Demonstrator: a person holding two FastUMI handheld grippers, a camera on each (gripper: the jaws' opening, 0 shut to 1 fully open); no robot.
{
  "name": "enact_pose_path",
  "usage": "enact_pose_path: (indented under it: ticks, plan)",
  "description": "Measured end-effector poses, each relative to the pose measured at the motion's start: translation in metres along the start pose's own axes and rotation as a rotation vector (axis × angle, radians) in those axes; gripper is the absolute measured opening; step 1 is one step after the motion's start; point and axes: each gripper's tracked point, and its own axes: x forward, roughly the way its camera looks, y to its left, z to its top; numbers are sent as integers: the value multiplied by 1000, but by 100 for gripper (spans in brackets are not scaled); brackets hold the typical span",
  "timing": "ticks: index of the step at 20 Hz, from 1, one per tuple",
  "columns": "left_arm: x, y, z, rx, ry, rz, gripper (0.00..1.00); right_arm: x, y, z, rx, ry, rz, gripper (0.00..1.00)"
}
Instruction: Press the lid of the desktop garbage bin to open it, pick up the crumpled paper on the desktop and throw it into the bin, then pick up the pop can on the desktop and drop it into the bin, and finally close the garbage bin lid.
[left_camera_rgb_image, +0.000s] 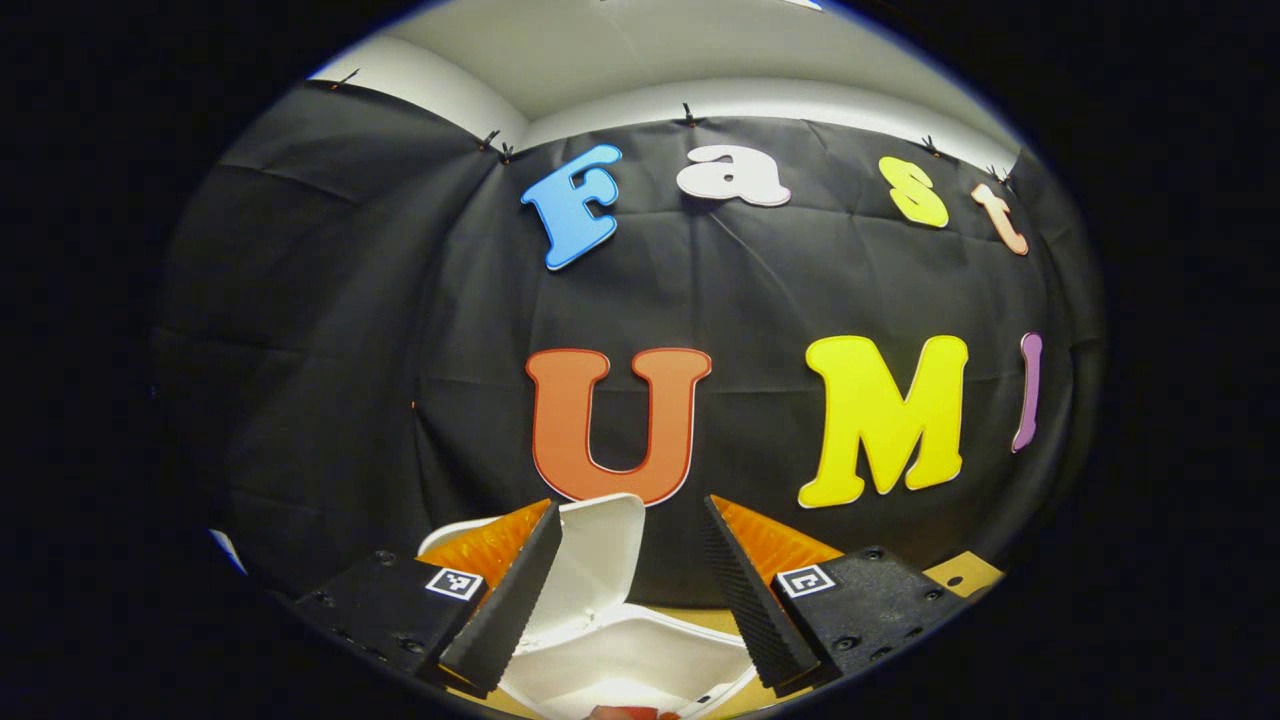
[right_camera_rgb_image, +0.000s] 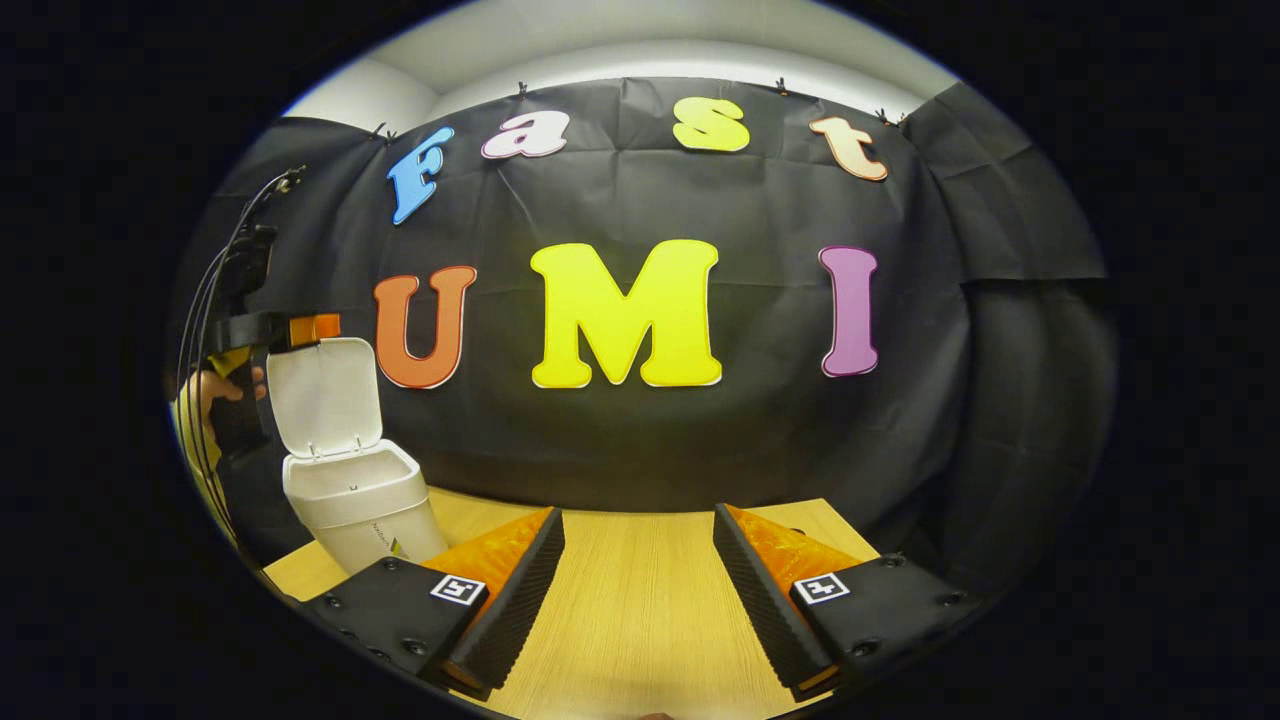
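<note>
Hovering L gripper over open bin, both grippers' jaws apart, R gripper idle

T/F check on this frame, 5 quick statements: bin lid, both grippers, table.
1. The bin lid stands open. True.
2. The right gripper holds the pop can. False: its fingers are apart, only bare table between them.
3. The left gripper sits above the open bin. True.
4. The bin lies tipped on its side. False: it stands upright.
5. The left gripper is shut. False: its fingers are apart.
</note>
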Motion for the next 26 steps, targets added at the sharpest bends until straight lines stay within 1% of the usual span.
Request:
enact_pose_path:
  ticks: [3,12,16,19,20,21,23,24,26]
  plan:
    - [12,17,13,-5,-2,28,90,1,0,-1,-1,-1,-2,95]
    - [38,53,-2,28,53,113,91,5,1,-9,8,19,-10,95]
    - [47,56,-10,43,84,119,91,6,2,-11,9,33,-9,96]
    - [48,51,-22,27,124,106,91,8,3,-13,12,40,-6,96]
    - [49,52,-24,35,130,118,91,8,2,-13,14,43,-5,96]
    - [49,50,-23,33,128,111,92,8,2,-13,17,44,-3,96]
    - [42,42,-24,12,143,98,92,9,0,-14,24,43,-2,96]
    - [40,39,-25,3,145,92,95,9,0,-14,31,45,1,96]
    - [31,29,-26,-23,145,80,95,10,0,-17,45,55,11,95]
